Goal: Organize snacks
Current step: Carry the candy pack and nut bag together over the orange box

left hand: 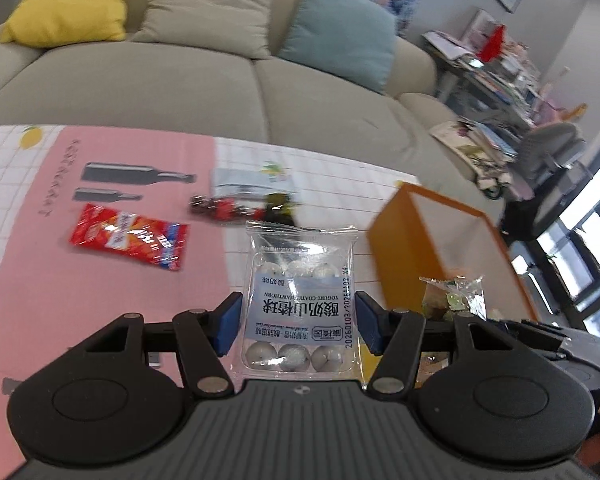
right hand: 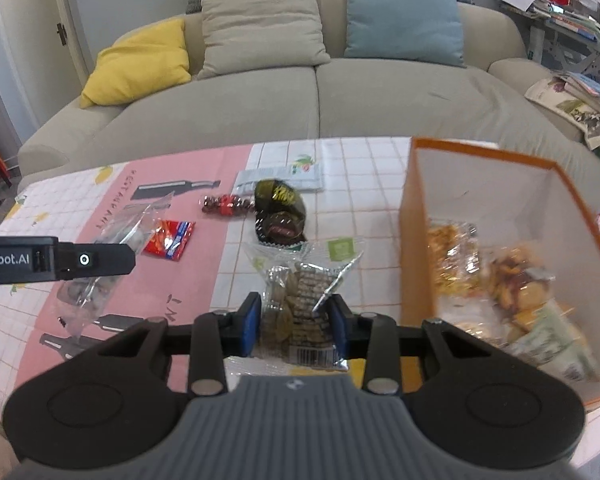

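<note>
Left gripper (left hand: pixel 298 322): jaws about half spread, blue pads pressed on both side edges of a clear hawthorn pack (left hand: pixel 300 300). The pack stands between the fingers clear of the table, gripped by its edges, probably so the balls inside are not crushed. Label reads "YOGURT-COATED HAWTHORN", with Chinese characters and the date print "20260103".

Right gripper (right hand: pixel 296 320): jaws nearly closed, pinching a crumpled clear packet (right hand: pixel 300 300) of flat greenish pieces. A barcode shows at its near end; other print is not legible. The narrow grip suits a thin, soft wrapper.

Just right of both grippers stands the orange box (right hand: pixel 420 240), open-topped and already holding several snack bags. Both held items appear bound for it.

Ahead of the right gripper lies a dark wrapper (right hand: pixel 280 216); beyond it, a red candy strip (right hand: pixel 228 205) and a white packet (right hand: pixel 280 178). Ahead-left lies a red bag (right hand: pixel 170 239), print unreadable. These remain unsorted on the tablecloth (right hand: pixel 180 280).

The left gripper's housing, seen left of the right one, reads "Robot.AI".
</note>
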